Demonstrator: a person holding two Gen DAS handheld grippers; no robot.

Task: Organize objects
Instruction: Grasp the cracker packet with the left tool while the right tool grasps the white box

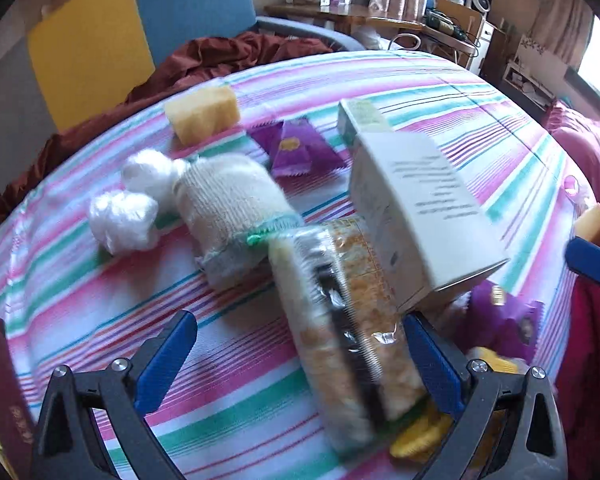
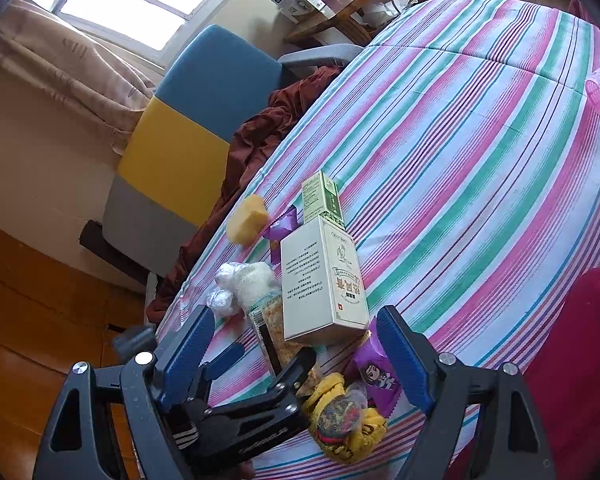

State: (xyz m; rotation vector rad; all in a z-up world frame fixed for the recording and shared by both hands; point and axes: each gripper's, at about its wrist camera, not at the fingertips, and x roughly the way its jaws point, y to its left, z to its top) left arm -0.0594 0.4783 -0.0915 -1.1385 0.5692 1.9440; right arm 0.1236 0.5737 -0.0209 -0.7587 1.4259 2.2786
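A: What is laid out on the striped bedsheet (image 2: 480, 128)?

B: A cluster is seen near its edge: a smooth white cardboard box (image 2: 324, 280), a slimmer green carton (image 2: 324, 196) just behind it, a porous yellow sponge block (image 2: 247, 218), a ribbed knitted glove (image 1: 228, 200) with crinkled white plastic balls (image 1: 124, 216) beside it, glossy purple sachets (image 1: 296, 148), and a cracker pack (image 1: 340, 320) wrapped in clear film.

A: How are the claws posed?

B: The left gripper (image 1: 300, 352) is angled steeply down, its blue ridged jaws spread either side of the cracker pack; contact cannot be made out through the blur. The right gripper (image 2: 296, 344) is held released above the pile, nothing grasped.
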